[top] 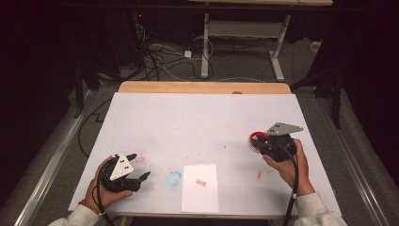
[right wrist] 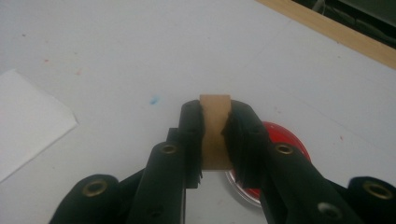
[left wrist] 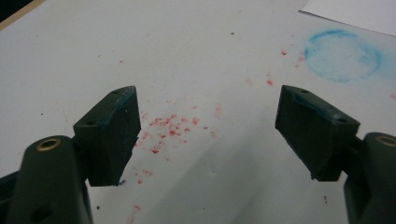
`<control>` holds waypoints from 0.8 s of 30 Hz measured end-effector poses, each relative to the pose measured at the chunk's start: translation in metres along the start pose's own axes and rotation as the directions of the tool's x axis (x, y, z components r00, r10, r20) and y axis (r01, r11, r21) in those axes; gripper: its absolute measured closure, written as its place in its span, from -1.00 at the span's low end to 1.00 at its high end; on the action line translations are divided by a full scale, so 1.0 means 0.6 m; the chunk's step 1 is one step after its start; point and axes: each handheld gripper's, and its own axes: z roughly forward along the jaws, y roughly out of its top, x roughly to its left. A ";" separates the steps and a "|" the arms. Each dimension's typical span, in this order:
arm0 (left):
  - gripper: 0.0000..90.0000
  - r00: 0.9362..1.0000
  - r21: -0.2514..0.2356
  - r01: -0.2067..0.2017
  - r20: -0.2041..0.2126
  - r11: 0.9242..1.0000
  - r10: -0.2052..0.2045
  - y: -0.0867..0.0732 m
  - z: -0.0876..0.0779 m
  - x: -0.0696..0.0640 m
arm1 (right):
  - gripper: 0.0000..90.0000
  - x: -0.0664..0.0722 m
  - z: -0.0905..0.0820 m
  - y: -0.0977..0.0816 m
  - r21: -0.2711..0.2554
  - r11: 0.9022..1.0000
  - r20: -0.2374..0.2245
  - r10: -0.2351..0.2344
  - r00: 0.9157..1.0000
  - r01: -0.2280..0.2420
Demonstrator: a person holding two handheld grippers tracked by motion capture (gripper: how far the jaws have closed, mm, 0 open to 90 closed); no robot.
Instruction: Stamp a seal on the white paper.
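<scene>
My right gripper (right wrist: 215, 133) is shut on a small tan wooden block (right wrist: 215, 112), held upright between its pads. Just beyond and under the jaws lies a round red ink pad (right wrist: 286, 135). In the high view this gripper (top: 259, 141) hovers over the red pad (top: 254, 137) at the table's right side. My left gripper (top: 140, 165) rests at the front left, jaws wide apart with nothing between them. In its own view the left gripper (left wrist: 208, 135) looks over red ink specks (left wrist: 173, 127). A white paper sheet (top: 200, 187) with a small red stamp mark (top: 201, 182) lies at the front centre.
A white cover (top: 197, 117) spreads over the table, whose wooden far edge (top: 202, 87) shows behind it. A blue ring stain (top: 173, 178) sits left of the paper, and a red smear (top: 259, 175) right of it. Beyond the table stand cables and a desk frame (top: 205, 42).
</scene>
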 end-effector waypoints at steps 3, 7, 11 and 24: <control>-0.52 1.000 0.000 0.001 0.000 1.000 -0.001 0.000 0.000 0.000 | 0.69 -0.012 0.007 -0.007 0.014 1.000 0.017 0.017 1.000 -0.017; -0.52 1.000 0.000 0.005 0.003 1.000 -0.005 0.000 0.001 -0.001 | 0.69 -0.026 0.020 -0.015 0.038 0.998 0.037 0.043 0.998 -0.044; -0.52 1.000 -0.001 0.003 0.002 1.000 -0.003 0.000 0.002 -0.001 | 0.69 -0.041 0.033 -0.019 0.059 0.995 0.058 0.073 0.996 -0.076; -0.52 1.000 0.010 0.015 0.011 1.000 -0.015 -0.002 0.002 -0.002 | 0.69 -0.057 0.079 -0.027 0.133 0.983 0.080 0.115 0.990 -0.125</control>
